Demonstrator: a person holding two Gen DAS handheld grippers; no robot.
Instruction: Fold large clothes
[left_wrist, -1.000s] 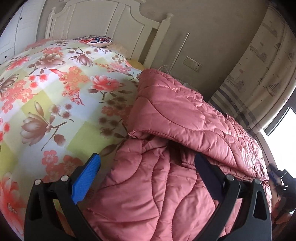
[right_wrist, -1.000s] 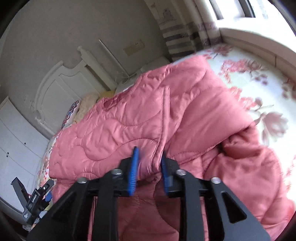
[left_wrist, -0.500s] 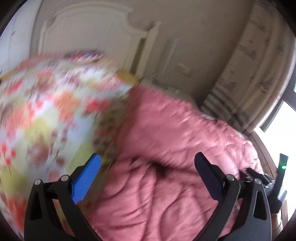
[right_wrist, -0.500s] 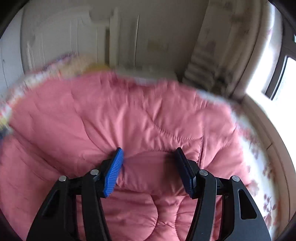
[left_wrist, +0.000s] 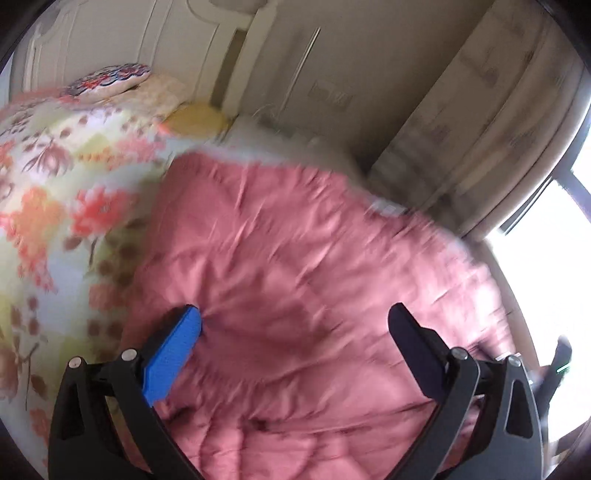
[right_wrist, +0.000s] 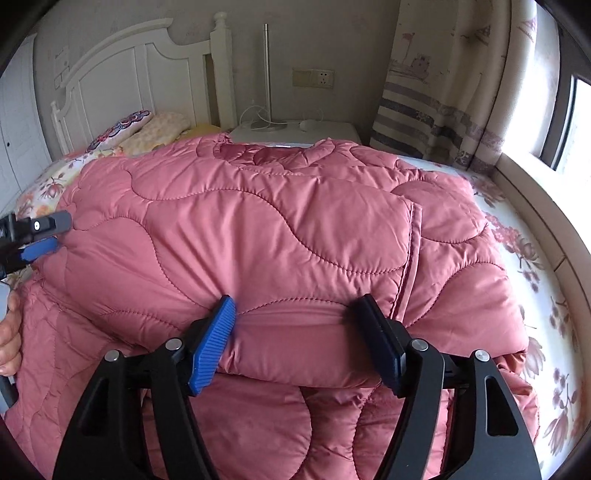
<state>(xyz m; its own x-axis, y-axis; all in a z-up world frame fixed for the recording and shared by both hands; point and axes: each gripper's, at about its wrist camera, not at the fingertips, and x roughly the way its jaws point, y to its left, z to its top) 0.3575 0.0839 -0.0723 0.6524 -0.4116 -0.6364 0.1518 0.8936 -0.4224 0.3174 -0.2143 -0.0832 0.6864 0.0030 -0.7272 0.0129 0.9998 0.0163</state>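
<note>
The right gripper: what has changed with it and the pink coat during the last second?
The right gripper opened and let go of the pink quilted coat, whose folded-over layer now lies flat across the garment. The left gripper stayed open over the coat. The coat stayed on the floral bedsheet.

White headboard (right_wrist: 122, 70) at the head of the bed; floral bedsheet (left_wrist: 55, 206); embroidered pillow (right_wrist: 123, 123) beside a yellow cushion (left_wrist: 195, 120); nightstand (right_wrist: 295, 131) under a wall socket (right_wrist: 314, 78); striped curtain (right_wrist: 443, 92) by the window (right_wrist: 576, 122).
</note>
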